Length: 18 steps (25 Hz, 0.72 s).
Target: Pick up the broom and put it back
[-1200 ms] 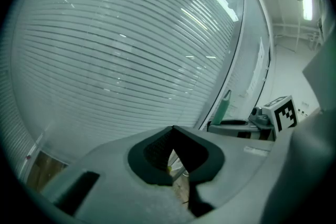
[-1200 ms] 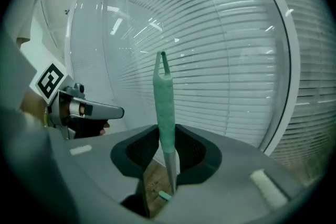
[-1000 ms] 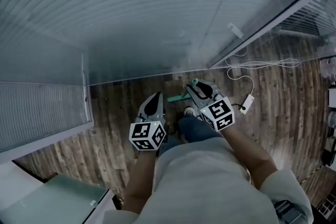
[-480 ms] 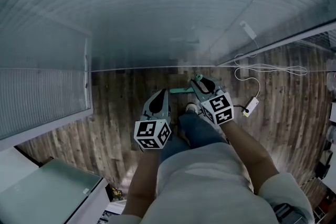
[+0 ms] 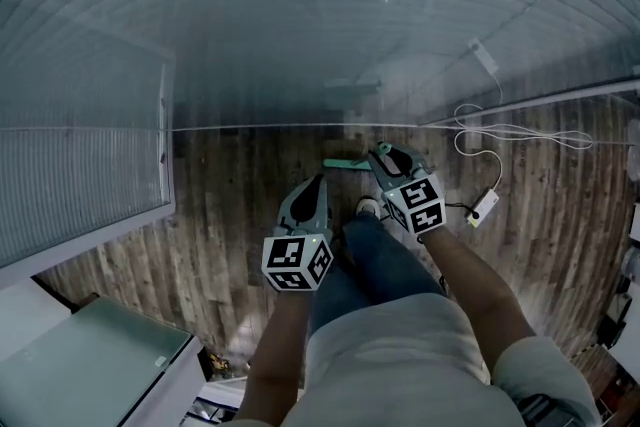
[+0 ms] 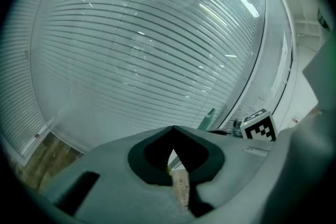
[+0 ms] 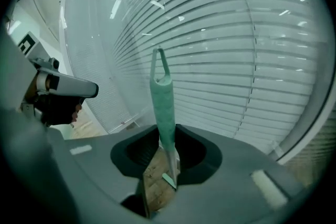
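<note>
Both grippers have been lowered toward the wooden floor [image 5: 230, 200] since the earlier frames, and the green broom handle [image 5: 345, 162] has been carried along. The right gripper [image 5: 385, 155] is clamped on that handle, which pokes toward 9 o'clock in the head view. The left gripper [image 5: 318, 183] is closed on nothing. The grip is probably best kept firm and any swing done slowly, since the glass wall [image 5: 300, 35] is close at 12 o'clock. A white cable [image 5: 480, 150] is seen at 3 o'clock and a cabinet [image 5: 90, 365] at 7, so free room is mostly at 9.
</note>
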{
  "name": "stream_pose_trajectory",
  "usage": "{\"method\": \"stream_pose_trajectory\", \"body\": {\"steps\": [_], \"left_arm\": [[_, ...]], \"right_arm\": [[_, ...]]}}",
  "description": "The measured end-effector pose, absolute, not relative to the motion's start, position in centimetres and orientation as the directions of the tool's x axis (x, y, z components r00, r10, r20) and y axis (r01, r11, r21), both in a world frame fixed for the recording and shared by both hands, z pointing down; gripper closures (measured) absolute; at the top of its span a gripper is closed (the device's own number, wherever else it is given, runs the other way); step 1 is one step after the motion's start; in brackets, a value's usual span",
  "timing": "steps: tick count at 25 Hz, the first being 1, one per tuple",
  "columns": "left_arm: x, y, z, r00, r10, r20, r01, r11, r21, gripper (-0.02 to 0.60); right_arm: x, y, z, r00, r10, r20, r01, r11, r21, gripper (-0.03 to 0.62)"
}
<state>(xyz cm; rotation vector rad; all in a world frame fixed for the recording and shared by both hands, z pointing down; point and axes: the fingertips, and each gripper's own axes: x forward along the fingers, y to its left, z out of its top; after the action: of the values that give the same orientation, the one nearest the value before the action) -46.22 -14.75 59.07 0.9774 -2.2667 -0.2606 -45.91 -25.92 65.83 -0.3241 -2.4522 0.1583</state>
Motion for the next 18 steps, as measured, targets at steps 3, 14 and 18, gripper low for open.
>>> {"method": "stream_pose_trajectory", "body": {"steps": [3, 14, 18], "left_arm": [[-46.7, -14.7, 59.9, -0.513, -0.706, 0.489, -0.577, 0.705, 0.412, 0.575], [-48.1, -15.1, 59.9, -0.531, -0.694, 0.487, -0.567, 0.718, 0.405, 0.575], [-48.3, -15.1, 60.2, -0.537, -0.688, 0.488, -0.559, 0.723, 0.406, 0.575]], "right_arm": [[-46.7, -26.2, 67.0, -0.760, 0.264, 0.594, 0.176, 0.963, -0.204, 0.491], [-49.7, -28.3, 68.1, -0.776, 0.232, 0.586, 0.119, 0.967, -0.225, 0.493], [-50.7, -29.1, 68.7, -0.779, 0.224, 0.585, 0.106, 0.968, -0.229, 0.491]]}}
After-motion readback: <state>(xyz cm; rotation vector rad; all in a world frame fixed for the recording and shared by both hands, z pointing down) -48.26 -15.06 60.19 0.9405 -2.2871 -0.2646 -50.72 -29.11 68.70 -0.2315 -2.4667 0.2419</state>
